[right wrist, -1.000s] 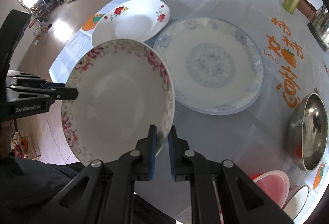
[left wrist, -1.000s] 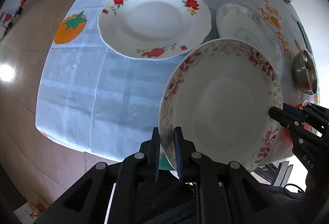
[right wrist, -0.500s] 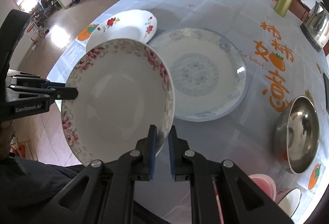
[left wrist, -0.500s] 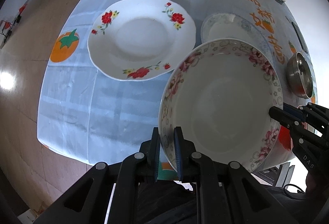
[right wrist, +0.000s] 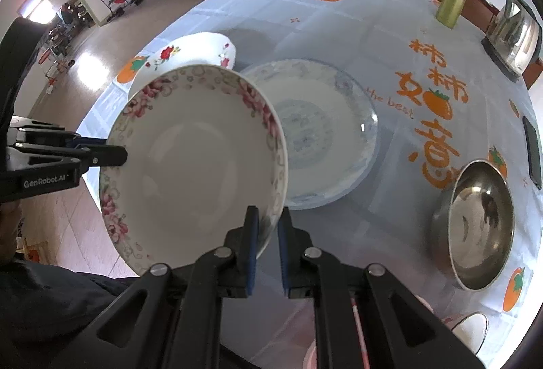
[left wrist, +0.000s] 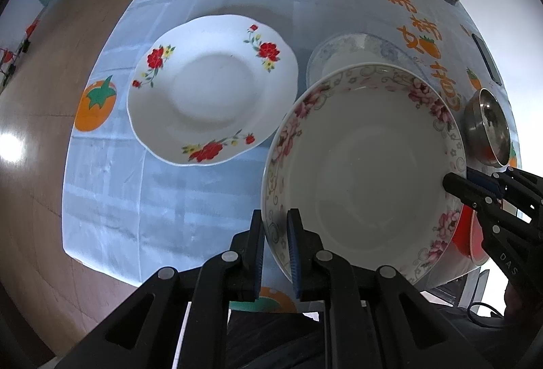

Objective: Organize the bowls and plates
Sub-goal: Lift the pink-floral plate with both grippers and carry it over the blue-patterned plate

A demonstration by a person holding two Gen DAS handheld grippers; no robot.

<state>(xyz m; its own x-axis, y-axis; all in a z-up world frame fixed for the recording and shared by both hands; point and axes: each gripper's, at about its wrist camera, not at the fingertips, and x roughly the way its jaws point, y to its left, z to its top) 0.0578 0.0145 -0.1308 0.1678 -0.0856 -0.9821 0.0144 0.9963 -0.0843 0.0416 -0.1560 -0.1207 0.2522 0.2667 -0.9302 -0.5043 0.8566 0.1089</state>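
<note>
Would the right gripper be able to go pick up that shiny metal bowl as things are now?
Probably not yet. The right gripper is shut on the rim of the flowered bowl, which the left gripper also clamps. The metal bowl sits unobstructed on the table, so only the occupied jaws prevent it.

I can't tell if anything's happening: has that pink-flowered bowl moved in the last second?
Yes. Both grippers clamp the bowl, and it has risen and pulled back from the blue-patterned plate, which now looks smaller and farther off.

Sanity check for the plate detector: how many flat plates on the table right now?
2. The red-flower plate sits toward the table's left edge; the blue-patterned plate lies just right of it, partly hidden behind the pink-floral bowl both claws hold. More may be hidden out of frame.
</note>
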